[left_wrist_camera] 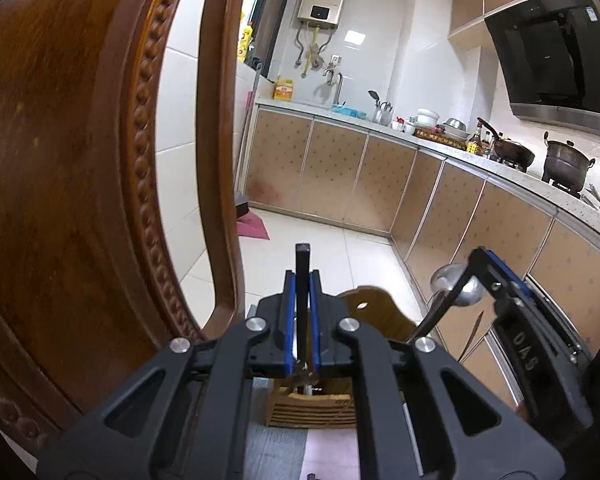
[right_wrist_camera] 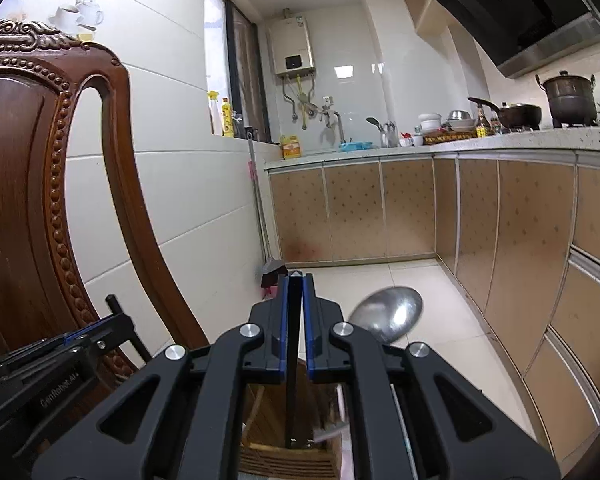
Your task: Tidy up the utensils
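My left gripper (left_wrist_camera: 302, 280) is shut on a thin black utensil handle (left_wrist_camera: 302, 264) that runs down into a bamboo utensil holder (left_wrist_camera: 312, 408) below the fingers. My right gripper (right_wrist_camera: 296, 284) is shut on another black handle (right_wrist_camera: 294, 360) that also runs down into the bamboo holder (right_wrist_camera: 284, 456). A steel spoon bowl (right_wrist_camera: 388, 314) sticks up to the right of the right gripper; it also shows in the left wrist view (left_wrist_camera: 456, 286) beside the right gripper (left_wrist_camera: 496, 276). The left gripper (right_wrist_camera: 100, 328) shows at the left of the right wrist view.
A carved wooden chair back (left_wrist_camera: 68, 168) stands close on the left, also in the right wrist view (right_wrist_camera: 24, 184). Kitchen cabinets (right_wrist_camera: 500, 240) and a counter with pots (right_wrist_camera: 570, 98) run along the right. Tiled floor (right_wrist_camera: 400, 280) lies ahead.
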